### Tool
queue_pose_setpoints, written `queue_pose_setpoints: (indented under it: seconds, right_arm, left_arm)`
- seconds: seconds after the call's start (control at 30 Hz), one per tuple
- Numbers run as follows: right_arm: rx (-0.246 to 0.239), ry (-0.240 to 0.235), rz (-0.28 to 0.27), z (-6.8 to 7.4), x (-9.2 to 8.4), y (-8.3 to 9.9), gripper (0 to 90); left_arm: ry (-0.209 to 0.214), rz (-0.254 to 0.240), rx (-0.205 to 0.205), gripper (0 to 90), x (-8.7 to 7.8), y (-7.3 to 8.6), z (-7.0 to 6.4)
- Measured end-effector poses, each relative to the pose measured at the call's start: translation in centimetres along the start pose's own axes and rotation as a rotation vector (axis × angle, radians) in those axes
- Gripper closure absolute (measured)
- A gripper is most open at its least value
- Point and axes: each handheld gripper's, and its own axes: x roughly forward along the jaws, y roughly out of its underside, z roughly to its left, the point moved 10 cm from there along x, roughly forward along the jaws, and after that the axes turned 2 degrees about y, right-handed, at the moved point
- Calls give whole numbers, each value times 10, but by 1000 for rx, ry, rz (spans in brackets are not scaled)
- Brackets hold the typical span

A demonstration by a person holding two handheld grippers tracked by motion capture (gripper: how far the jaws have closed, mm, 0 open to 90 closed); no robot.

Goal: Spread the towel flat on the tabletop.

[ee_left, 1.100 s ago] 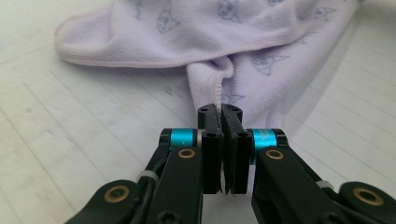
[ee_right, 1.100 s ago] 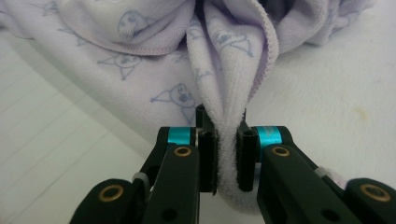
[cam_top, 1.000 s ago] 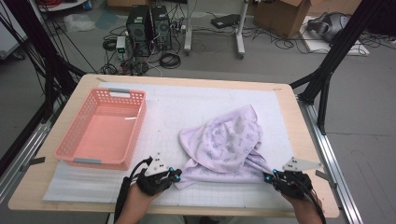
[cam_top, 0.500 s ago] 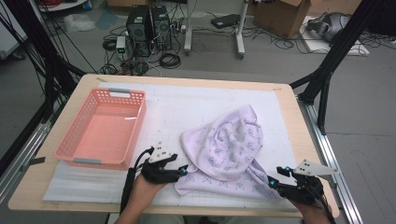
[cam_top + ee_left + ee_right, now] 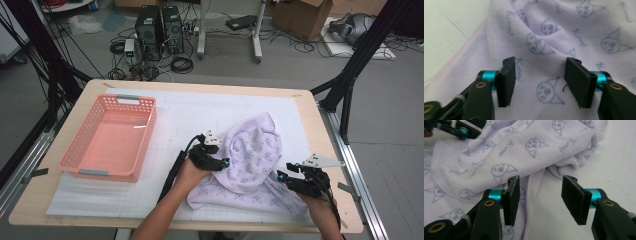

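High view: left gripper (image 5: 223,162) and right gripper (image 5: 283,176) both hover open over the crumpled towel (image 5: 252,165), jaws just narrowing slightly, holding nothing.

A lilac towel (image 5: 252,165) printed with blue cartoon faces; the basket (image 5: 107,137) is salmon pink.

The person's left hand (image 5: 192,172) and forearm cover part of the lilac towel (image 5: 250,165); the towel runs past every edge of the left gripper view
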Motion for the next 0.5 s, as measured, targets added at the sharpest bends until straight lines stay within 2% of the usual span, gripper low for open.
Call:
queue_pose_setpoints:
  seconds: [0.03,0.07,0.1,0.13,0.2,0.23,0.33,0.37,0.4,0.47,0.5]
  right_arm:
    - [4,4,-6,-1,-1,0,480]
    - [9,3,-12,-2,-2,0,480]
    - [13,4,-13,-3,-2,1,480]
    - [16,8,-15,-5,-3,1,479]
    - [21,10,-16,-7,-5,2,478]
    - [22,11,-20,-8,-5,2,478]
    - [33,11,-23,-9,-5,4,476]
    - [36,9,-21,-9,-4,4,476]
    - [37,7,-16,-8,-3,5,475]
    - [27,4,-10,-7,0,5,475]
    - [25,3,-9,-7,1,5,475]
  left_arm:
    - [-4,1,13,547,2,0,0]
    - [-22,-1,40,688,2,-1,1]
    - [-84,8,89,832,1,-2,6]
    - [-104,3,88,877,0,-3,10]
    - [-124,-40,41,893,-9,-9,23]
    - [-147,-67,9,895,-15,-12,33]
    - [-209,-67,-45,897,-27,-13,60]
    - [-212,-55,-53,898,-28,-12,64]
    - [-198,-63,-75,898,-28,-11,66]
    - [-128,-91,-88,894,-26,-14,58]
    - [-99,-101,-81,832,-23,-16,52]
